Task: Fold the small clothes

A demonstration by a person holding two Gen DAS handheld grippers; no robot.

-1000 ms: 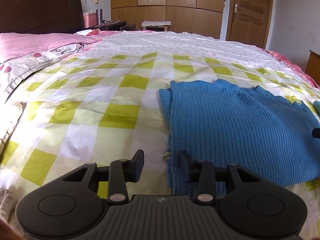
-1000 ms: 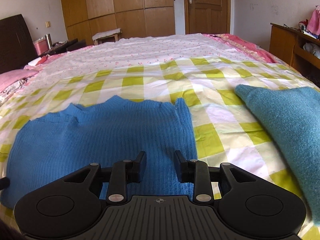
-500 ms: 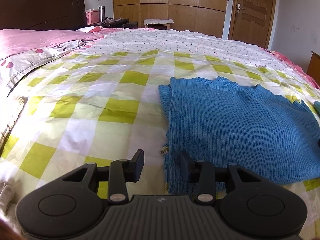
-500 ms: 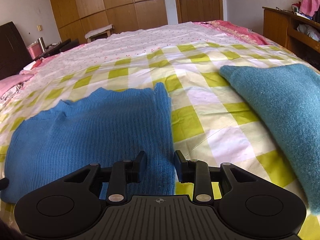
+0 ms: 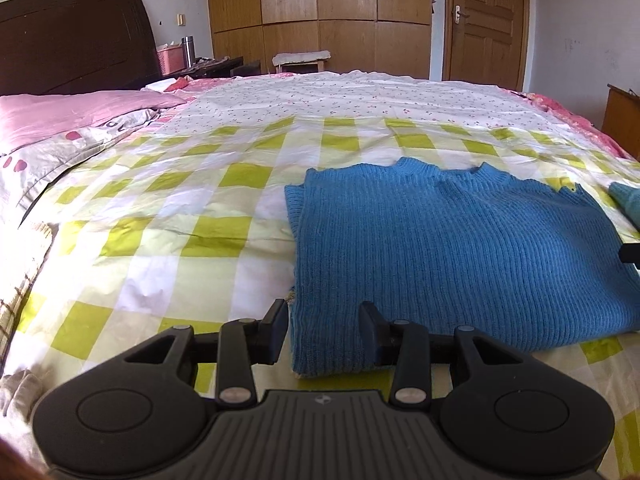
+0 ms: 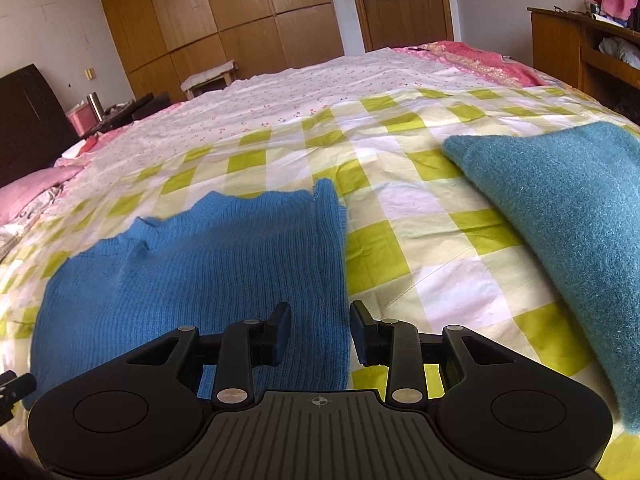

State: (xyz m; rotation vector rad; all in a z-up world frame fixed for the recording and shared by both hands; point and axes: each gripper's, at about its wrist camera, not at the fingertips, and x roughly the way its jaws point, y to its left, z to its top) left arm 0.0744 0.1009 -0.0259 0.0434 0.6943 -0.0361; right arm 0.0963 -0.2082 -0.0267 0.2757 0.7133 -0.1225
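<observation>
A blue ribbed knit sweater (image 5: 460, 248) lies flat on the checked bedspread (image 5: 192, 216), sleeves folded in, neck toward the far side. My left gripper (image 5: 324, 320) is open, its jaws either side of the sweater's near left corner. In the right wrist view the same sweater (image 6: 208, 264) fills the left middle. My right gripper (image 6: 320, 320) is open, its jaws either side of the sweater's near right edge. Neither gripper holds cloth.
A fuzzy teal garment (image 6: 568, 216) lies on the bed right of the sweater; its tip shows in the left wrist view (image 5: 628, 200). Pink pillows (image 5: 60, 120) and a dark headboard (image 5: 76, 40) are at left. A wooden shelf (image 6: 588, 48) stands at right.
Both grippers have drawn back toward the near edge of the sweater and tilted up a little. The right one has shifted right to the sweater's side edge. Both stay open.
</observation>
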